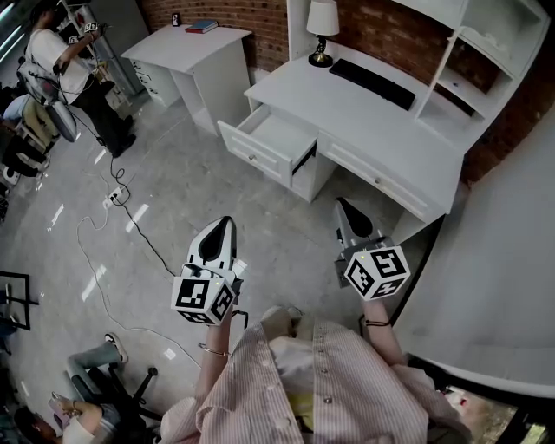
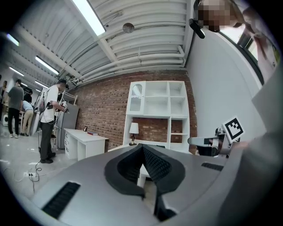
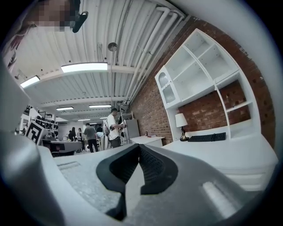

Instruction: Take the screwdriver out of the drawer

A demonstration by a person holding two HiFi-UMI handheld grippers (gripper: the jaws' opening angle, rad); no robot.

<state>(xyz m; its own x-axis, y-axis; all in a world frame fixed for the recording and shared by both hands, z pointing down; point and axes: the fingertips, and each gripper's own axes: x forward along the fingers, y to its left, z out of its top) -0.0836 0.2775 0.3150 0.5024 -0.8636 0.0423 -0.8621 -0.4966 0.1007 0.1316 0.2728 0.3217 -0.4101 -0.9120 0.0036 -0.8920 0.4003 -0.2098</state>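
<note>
The grey left gripper (image 1: 225,227) is held level above the glossy grey floor (image 1: 173,173), jaws clenched tip to tip on nothing, and it points toward the white pulled-open drawer (image 1: 279,139) at the left end of the front edge of the white desk worktop (image 1: 381,130). The screwdriver cannot be made out in any view, and the drawer's interior reads as plain white from above. The grey right gripper (image 1: 342,208), level and near the worktop's front edge right of the drawer, has its jaws clenched and empty; a white-shaded table lamp (image 1: 322,26) and a flat black keyboard (image 1: 373,82) stand toward the rear edge.
</note>
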